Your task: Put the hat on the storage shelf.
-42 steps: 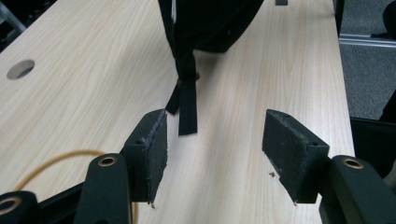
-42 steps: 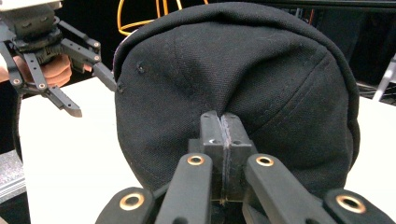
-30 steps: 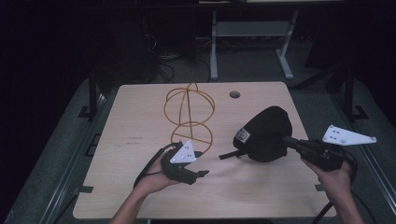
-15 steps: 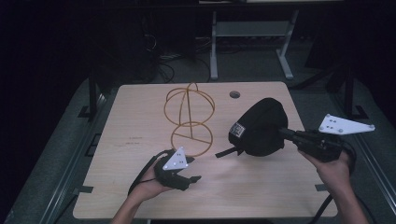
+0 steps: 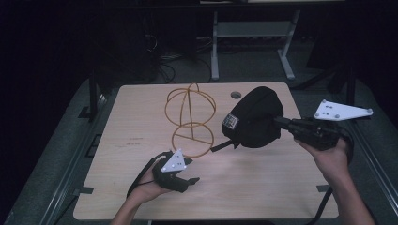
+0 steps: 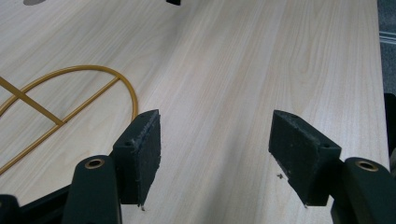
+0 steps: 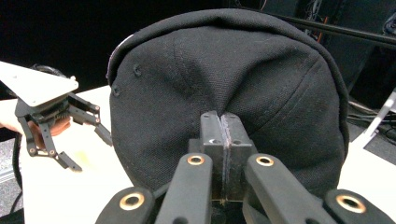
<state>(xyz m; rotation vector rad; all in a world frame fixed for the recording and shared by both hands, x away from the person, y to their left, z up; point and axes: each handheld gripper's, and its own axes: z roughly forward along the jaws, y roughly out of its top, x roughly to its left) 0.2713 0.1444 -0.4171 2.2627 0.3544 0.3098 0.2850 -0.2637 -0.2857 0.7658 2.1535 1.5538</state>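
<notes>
Cap (image 5: 256, 119), black, hangs off the front of the right tool (image 5: 283, 123), raised above the right half of the table (image 5: 263, 187) in the high view, with a small white label facing left and a strap end trailing down from its lower left edge towards the wood. In the right gripper view the cap (image 7: 229, 88) stands right ahead of the right tool (image 7: 223, 122), its crown rising above and to both sides, and the jaws are pressed flat together with the fabric pinched between them at the cap's lower middle. The person's right hand (image 5: 331, 157) holds that tool from the table's right edge. The wire frame (image 5: 190, 119), golden, stands upright near the middle of the table, just left of the cap and apart from it. The left tool (image 5: 190, 179) sits lower left of the cap, well apart from it, close over the table in front of the frame. In the left gripper view the jaws of the left tool (image 6: 215, 158) stand wide apart with only bare wood between them, and a curved part of the frame (image 6: 70, 100) lies to the left of the left jaw. The left tool (image 7: 70, 140) also shows at the left of the right gripper view, beside the cap.
</notes>
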